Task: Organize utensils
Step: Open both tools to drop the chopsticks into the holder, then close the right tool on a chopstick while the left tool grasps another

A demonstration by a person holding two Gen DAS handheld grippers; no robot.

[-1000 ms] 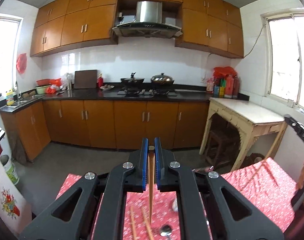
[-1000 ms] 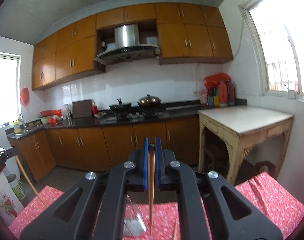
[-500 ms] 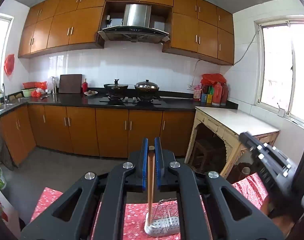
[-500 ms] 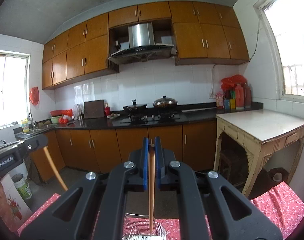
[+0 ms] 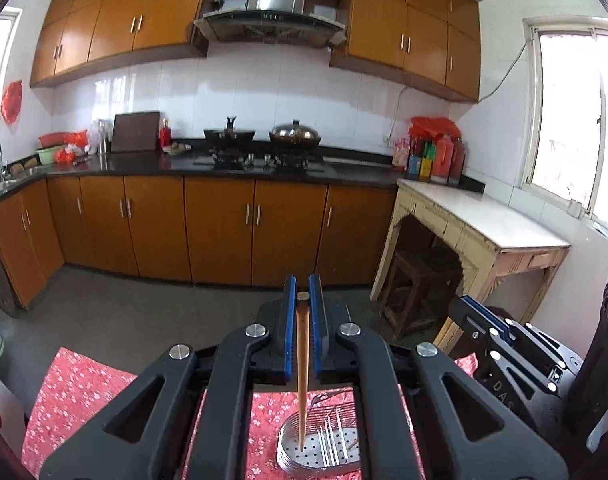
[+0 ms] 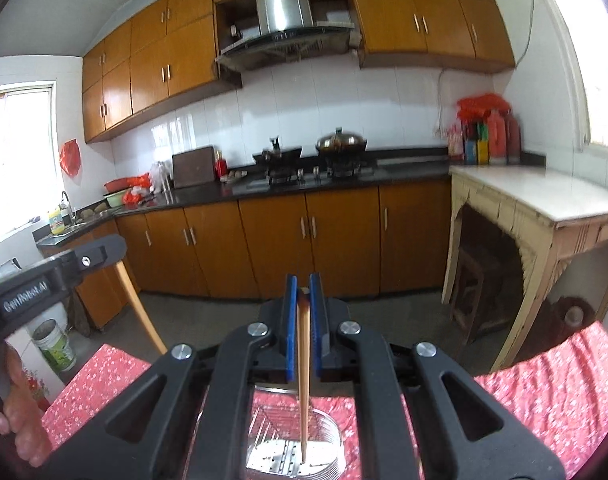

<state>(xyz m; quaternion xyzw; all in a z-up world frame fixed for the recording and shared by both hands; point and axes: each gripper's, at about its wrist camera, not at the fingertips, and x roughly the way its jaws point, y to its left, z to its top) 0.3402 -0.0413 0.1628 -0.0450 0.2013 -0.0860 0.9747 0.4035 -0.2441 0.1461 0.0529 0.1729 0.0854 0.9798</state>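
My left gripper (image 5: 302,300) is shut on a wooden chopstick (image 5: 302,376) that hangs tip-down over a metal wire utensil basket (image 5: 317,446) on the red flowered tablecloth (image 5: 76,396). The basket holds a fork (image 5: 329,438). My right gripper (image 6: 302,292) is shut on another wooden chopstick (image 6: 304,376), its tip over the same basket (image 6: 296,454). In the left wrist view the right gripper (image 5: 499,344) stands close at the right. In the right wrist view the left gripper (image 6: 52,276) shows at the left with its chopstick (image 6: 138,308) slanting down.
A person's hand (image 6: 22,412) holds the left tool. Beyond the table lie a grey floor, wooden base cabinets (image 5: 224,228) under a black counter with pots, and a pale side table (image 5: 479,220) at the right. A tin (image 6: 54,344) stands on the floor at the left.
Both grippers have moved forward and down with their chopsticks. The wire basket has come into view under both chopstick tips, and loose utensils on the cloth have dropped out of view.
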